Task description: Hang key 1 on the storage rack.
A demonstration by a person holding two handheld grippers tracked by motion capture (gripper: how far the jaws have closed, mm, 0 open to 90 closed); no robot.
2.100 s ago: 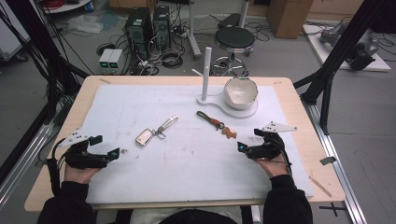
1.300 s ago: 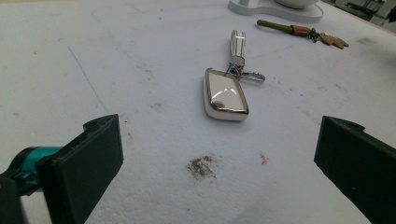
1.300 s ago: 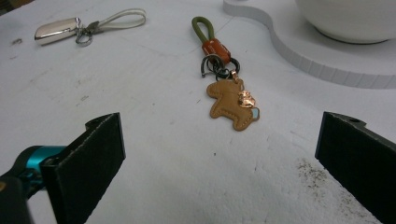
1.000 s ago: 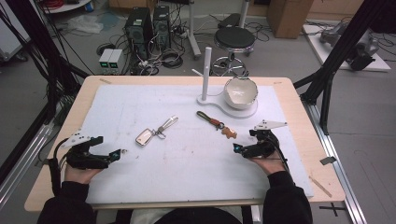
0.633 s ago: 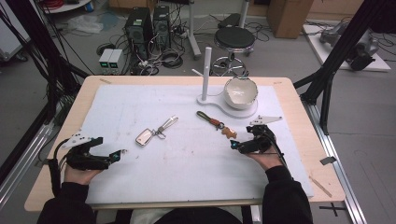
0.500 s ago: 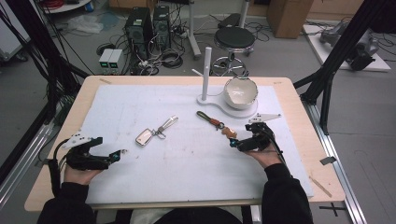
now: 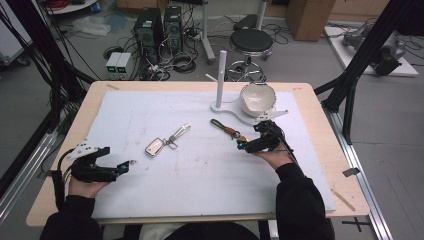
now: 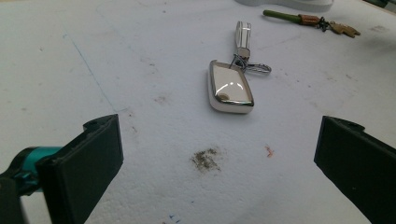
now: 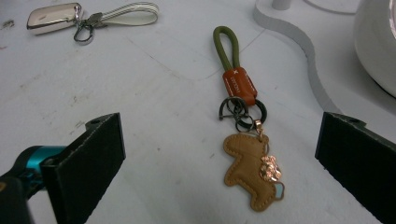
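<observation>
On the white bench (image 7: pixel 150 190), right tongs (image 7: pixel 243 145) wide, now advanced to a tan stitched-leather keychain (image 9: pixel 250 170); left tongs (image 7: pixel 127 164) wide near a glossy key fob (image 8: pixel 230 87).

Glossy key fob (image 8: pixel 230 87); matt stitched-leather charm (image 9: pixel 250 170).

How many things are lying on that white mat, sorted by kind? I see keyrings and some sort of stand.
Keyrings: 2, the white key fob with a strap and the green loop with a tan leather charm
Stands with an upright post: 1
Bowls: 1, sitting on the stand's base
Total: 4 things
</observation>
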